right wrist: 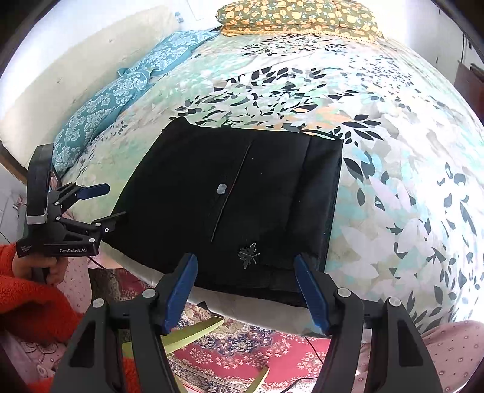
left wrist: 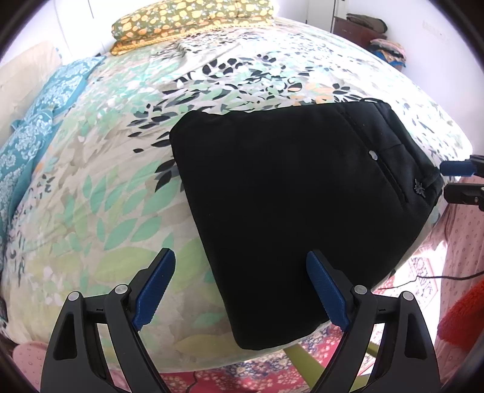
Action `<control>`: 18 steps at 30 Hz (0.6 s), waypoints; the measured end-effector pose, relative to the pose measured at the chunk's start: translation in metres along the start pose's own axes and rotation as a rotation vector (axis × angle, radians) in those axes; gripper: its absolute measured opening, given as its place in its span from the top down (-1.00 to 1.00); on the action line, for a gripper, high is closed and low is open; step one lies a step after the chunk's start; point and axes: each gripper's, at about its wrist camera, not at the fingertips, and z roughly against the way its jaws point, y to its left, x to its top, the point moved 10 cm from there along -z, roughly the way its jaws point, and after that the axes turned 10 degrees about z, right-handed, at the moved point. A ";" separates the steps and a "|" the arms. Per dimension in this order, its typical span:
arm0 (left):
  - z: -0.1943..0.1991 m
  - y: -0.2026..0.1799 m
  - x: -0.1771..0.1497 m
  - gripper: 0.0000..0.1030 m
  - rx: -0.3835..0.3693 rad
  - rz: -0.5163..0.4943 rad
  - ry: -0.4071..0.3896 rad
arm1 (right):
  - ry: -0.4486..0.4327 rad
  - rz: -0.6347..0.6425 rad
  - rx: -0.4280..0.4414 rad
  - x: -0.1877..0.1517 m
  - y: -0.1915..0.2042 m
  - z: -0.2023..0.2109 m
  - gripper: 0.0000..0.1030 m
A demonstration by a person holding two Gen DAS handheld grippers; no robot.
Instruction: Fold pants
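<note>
Black pants [left wrist: 296, 196] lie folded into a compact rectangle at the near edge of the bed, back pocket with a button and a small embroidered emblem facing up; they also show in the right wrist view [right wrist: 236, 205]. My left gripper [left wrist: 242, 290] is open and empty, hovering just above the pants' near left corner. My right gripper [right wrist: 245, 290] is open and empty over the waistband edge. The right gripper shows at the right edge of the left wrist view [left wrist: 447, 178], and the left gripper shows in the right wrist view [right wrist: 112, 199] beside the pants' left edge.
The bed has a leaf-print cover [left wrist: 121, 181]. A yellow-flowered folded quilt [right wrist: 299, 16] and teal pillows [right wrist: 121, 90] lie at the far side. A red patterned rug [right wrist: 242, 356] and green chair legs [right wrist: 193, 329] are below the bed edge. A cable [left wrist: 423, 278] runs on the floor.
</note>
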 end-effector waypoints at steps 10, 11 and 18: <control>-0.002 0.016 0.006 -0.74 -0.131 0.156 0.025 | -0.052 -0.075 0.014 0.004 -0.016 0.004 -0.31; -0.002 0.019 0.008 -0.74 -0.173 0.194 0.033 | -0.057 -0.090 0.021 0.005 -0.021 0.004 -0.32; -0.022 0.040 0.021 -0.74 -0.401 0.429 0.116 | -0.034 -0.237 0.133 0.015 -0.067 -0.019 -0.49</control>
